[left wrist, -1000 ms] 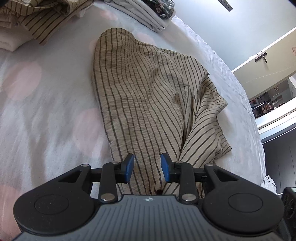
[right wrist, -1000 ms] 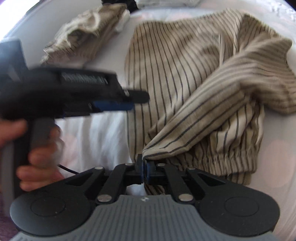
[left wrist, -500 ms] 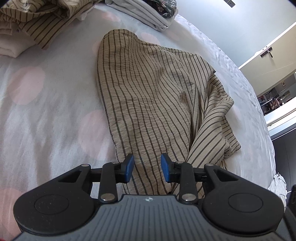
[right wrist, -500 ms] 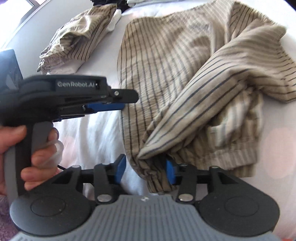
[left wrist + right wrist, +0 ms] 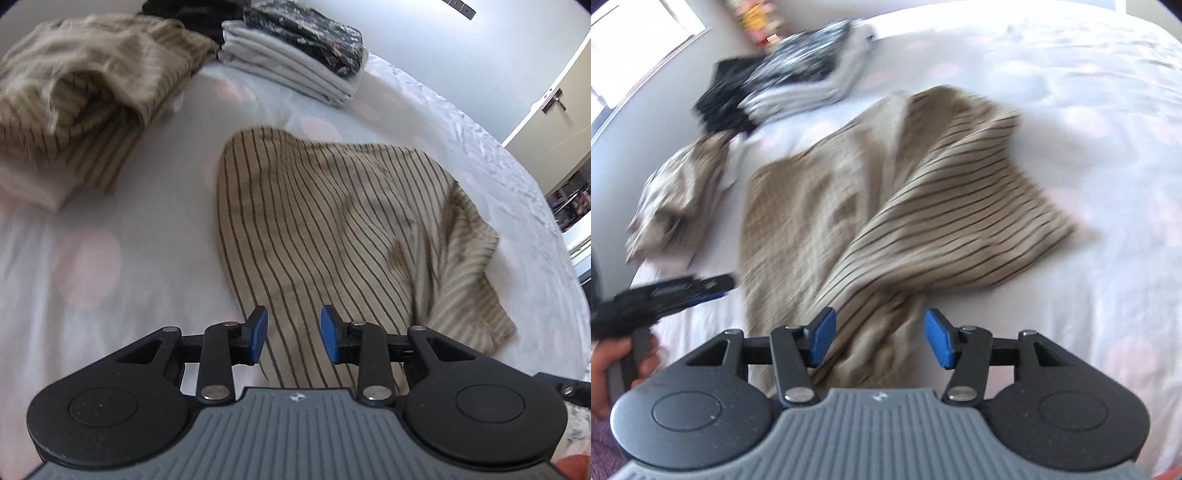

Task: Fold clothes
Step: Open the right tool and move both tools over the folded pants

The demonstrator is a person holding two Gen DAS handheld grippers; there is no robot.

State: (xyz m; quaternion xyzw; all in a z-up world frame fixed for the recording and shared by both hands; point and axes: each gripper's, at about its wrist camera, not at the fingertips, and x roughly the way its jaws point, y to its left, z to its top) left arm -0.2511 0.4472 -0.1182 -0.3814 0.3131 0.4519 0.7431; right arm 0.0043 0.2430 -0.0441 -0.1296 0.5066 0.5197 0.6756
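A beige garment with dark stripes [image 5: 332,221] lies half folded on the white bed; it also shows in the right wrist view [image 5: 886,206], blurred. My left gripper [image 5: 294,334] is open and empty, just above the garment's near end. My right gripper [image 5: 880,338] is open and empty, over the garment's near bunched end. The left gripper also shows in the right wrist view [image 5: 709,286], at the left, held in a hand.
A second striped beige garment [image 5: 85,96] lies crumpled on a pale folded item at the far left. A stack of folded grey and dark floral clothes [image 5: 295,55] sits at the back. The white bed sheet [image 5: 92,258] has faint pink dots. A door [image 5: 554,110] stands at the far right.
My right gripper let go of the garment's edge, opened wide and pulled back and up. My left gripper stayed open and drew back, so more of the bed shows.
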